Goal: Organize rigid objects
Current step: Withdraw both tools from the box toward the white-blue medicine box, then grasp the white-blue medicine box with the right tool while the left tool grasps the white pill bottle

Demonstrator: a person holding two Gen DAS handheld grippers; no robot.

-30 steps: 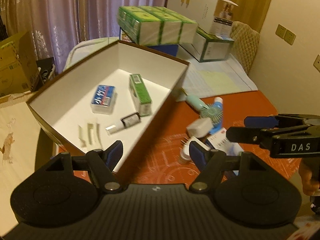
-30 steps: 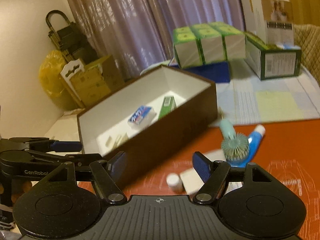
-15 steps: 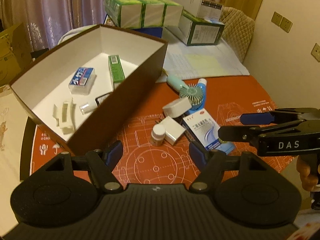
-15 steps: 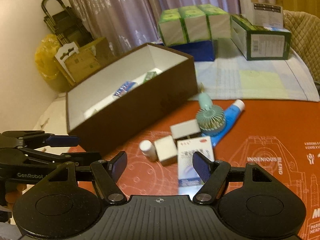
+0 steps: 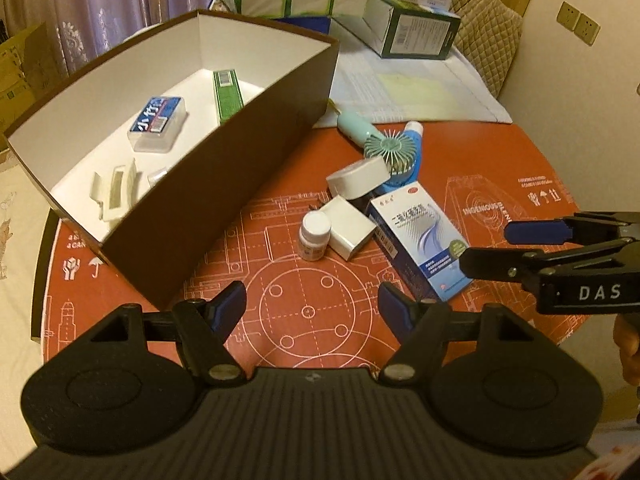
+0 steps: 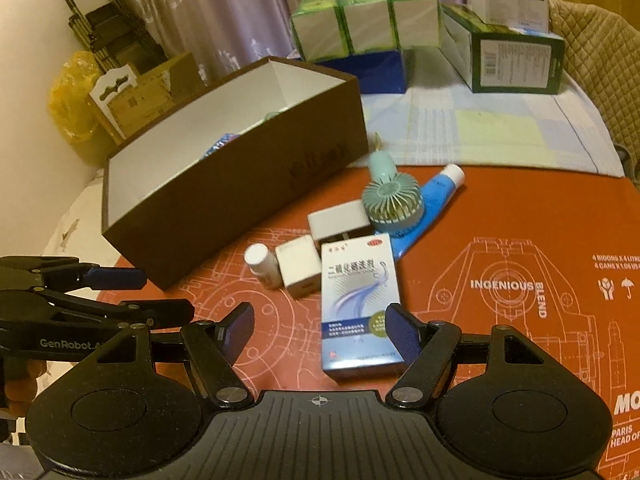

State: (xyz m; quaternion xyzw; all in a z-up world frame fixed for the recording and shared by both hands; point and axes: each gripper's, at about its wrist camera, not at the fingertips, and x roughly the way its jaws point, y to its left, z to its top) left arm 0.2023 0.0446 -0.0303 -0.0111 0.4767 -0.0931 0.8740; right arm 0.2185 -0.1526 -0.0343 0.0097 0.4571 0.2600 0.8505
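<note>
While the left gripper (image 5: pixel 312 300) hangs over the orange mat (image 5: pixel 500 168), its jaws stand wide apart and empty; ahead lie a white pill bottle (image 5: pixel 315 237), a white cube (image 5: pixel 347 227) and a blue-and-white medicine box (image 5: pixel 418 240), beside the brown box (image 5: pixel 224 184) already holding a few items

From the right wrist, the right gripper (image 6: pixel 320 330) also gapes empty, the medicine box (image 6: pixel 360 300) lying on the mat just beyond its fingertips

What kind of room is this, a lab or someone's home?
Most likely a room in a home. Curtains hang behind, a quilted chair back stands by the table, and everyday items such as a small handheld fan and a medicine box lie on the orange mat.
</note>
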